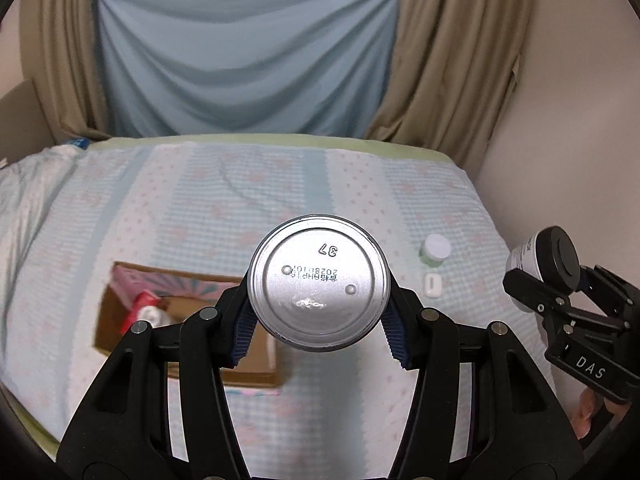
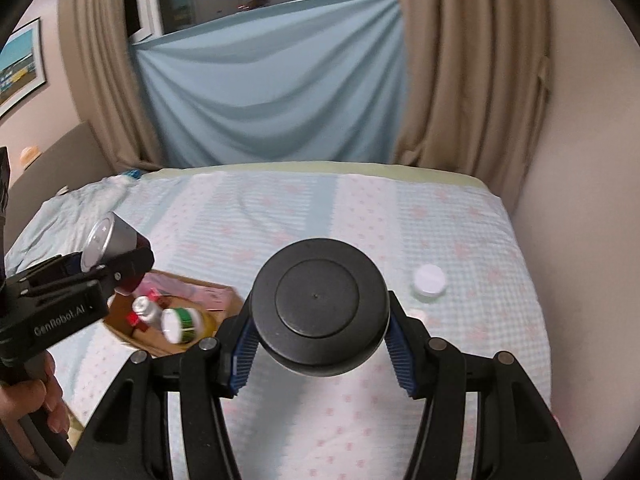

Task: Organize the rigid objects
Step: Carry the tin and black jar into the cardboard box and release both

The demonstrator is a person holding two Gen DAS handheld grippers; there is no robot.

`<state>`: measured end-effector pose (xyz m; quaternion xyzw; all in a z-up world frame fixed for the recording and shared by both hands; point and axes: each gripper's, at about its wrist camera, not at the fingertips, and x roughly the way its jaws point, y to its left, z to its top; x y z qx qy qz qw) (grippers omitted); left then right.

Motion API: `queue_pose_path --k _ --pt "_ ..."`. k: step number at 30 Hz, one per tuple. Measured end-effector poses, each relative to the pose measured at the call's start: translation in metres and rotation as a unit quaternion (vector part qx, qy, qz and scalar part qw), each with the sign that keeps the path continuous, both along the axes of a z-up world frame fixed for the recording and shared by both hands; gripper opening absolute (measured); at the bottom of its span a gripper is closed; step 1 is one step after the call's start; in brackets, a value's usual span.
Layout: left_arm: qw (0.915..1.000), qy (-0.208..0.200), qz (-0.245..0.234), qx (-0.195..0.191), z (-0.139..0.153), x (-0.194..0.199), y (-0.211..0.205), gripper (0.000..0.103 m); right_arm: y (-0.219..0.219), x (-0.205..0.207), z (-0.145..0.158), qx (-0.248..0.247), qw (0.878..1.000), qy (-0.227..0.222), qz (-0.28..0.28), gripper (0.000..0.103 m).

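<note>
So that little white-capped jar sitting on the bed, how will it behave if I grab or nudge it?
The white-capped jar looks rigid and probably light. It is squat, so tipping seems unlikely, though the soft bedspread may wobble it. On its side, it would likely roll.

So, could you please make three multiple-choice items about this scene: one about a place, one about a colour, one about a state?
1. Where is the cardboard box?
A. on the patterned bed cover
B. on a wooden shelf
C. on the floor by the curtains

2. What colour is the lid of the jar in the right gripper?
A. white
B. black
C. red

3. In what state is the left gripper?
A. open and empty
B. closed with nothing between the pads
C. closed on a silver can

Answers:
1 A: the box lies on the bed cover, with small containers inside it.
2 B: the right wrist view shows a round black lid facing the camera.
3 C: the blue pads press on both sides of the can, whose metal end faces the camera.
</note>
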<state>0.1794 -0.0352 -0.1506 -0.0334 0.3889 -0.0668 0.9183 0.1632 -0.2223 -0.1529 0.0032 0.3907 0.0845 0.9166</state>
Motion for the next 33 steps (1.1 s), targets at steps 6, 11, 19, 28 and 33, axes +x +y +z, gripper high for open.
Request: queue_pose_path --k 6,11,19,28,33 --pt "0.9999 0.014 0.001 -0.007 0.001 -0.012 0.068 0.050 0.065 0.002 0.001 0.021 0.999 0.025 0.017 0.053" --pt "0.9993 0.037 -0.005 -0.007 -0.009 -0.014 0.132 0.050 0.121 0.008 -0.012 0.027 0.998 0.051 0.013 0.053" --pt "0.9967 0.075 -0.032 0.004 -0.051 0.007 0.217 0.050 0.191 0.024 -0.058 0.046 0.994 0.097 -0.033 0.053" --pt "0.9892 0.145 -0.024 -0.008 -0.123 0.042 0.282 0.050 0.231 0.048 -0.116 0.043 0.984 0.155 -0.073 0.053" --pt "0.9833 0.181 -0.013 -0.013 -0.163 0.059 0.298 0.050 0.235 0.063 -0.151 0.033 0.978 0.189 -0.083 0.053"
